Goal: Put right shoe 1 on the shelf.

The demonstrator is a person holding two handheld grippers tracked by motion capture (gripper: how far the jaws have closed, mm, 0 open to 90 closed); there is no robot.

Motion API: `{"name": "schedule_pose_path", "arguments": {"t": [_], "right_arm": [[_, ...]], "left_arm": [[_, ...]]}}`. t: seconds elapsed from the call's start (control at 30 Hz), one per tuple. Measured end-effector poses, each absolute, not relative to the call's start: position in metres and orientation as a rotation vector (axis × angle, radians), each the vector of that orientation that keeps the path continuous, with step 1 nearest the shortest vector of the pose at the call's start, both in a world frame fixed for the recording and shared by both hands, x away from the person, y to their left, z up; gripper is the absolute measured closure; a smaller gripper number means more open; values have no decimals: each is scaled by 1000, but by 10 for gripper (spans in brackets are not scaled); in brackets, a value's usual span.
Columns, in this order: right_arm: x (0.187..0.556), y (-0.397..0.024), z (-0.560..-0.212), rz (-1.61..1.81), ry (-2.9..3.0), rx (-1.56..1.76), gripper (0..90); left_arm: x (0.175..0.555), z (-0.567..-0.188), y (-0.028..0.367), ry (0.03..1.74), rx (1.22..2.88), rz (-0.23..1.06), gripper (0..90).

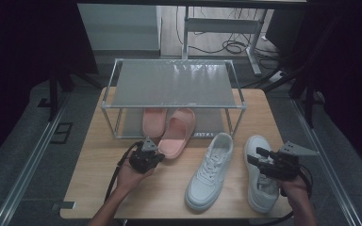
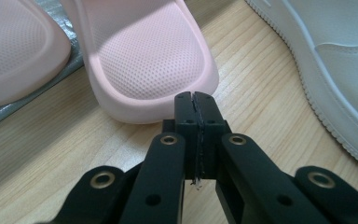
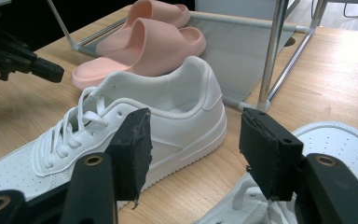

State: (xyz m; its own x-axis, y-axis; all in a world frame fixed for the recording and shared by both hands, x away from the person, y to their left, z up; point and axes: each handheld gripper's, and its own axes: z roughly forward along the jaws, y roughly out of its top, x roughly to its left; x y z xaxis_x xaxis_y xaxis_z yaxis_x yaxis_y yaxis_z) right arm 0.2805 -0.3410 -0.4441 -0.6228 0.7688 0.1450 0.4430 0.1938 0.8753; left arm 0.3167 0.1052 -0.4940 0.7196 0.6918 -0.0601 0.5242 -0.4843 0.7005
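Two pink slippers and two white sneakers lie on a wooden table (image 1: 94,188). One slipper (image 1: 179,132) (image 2: 144,60) sticks out of the rack's lower shelf, and the other slipper (image 1: 153,121) (image 2: 14,51) lies on that shelf. My left gripper (image 1: 160,157) (image 2: 196,100) is shut with nothing between its jaws, its tip right at the near end of the protruding slipper. My right gripper (image 1: 254,158) (image 3: 193,140) stands open, level, above the right sneaker (image 1: 261,195) (image 3: 340,144). It faces the left sneaker (image 1: 209,172) (image 3: 168,116) without touching it.
A metal-framed shoe rack (image 1: 174,82) with mesh shelves stands at the table's back; its front right post (image 3: 270,56) rises just beyond the sneakers. Bare wood lies at the front left. In the right gripper view the left gripper (image 3: 46,70) shows at far left.
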Motion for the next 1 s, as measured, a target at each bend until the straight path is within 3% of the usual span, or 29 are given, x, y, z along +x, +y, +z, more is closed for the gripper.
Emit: {"name": "schedule_pose_path", "arguments": {"t": [1.0], "right_arm": [[280,-343,-443,1404,2143,1147,441]], "left_arm": [[358,-497,61,895,2253,265,900]]}}
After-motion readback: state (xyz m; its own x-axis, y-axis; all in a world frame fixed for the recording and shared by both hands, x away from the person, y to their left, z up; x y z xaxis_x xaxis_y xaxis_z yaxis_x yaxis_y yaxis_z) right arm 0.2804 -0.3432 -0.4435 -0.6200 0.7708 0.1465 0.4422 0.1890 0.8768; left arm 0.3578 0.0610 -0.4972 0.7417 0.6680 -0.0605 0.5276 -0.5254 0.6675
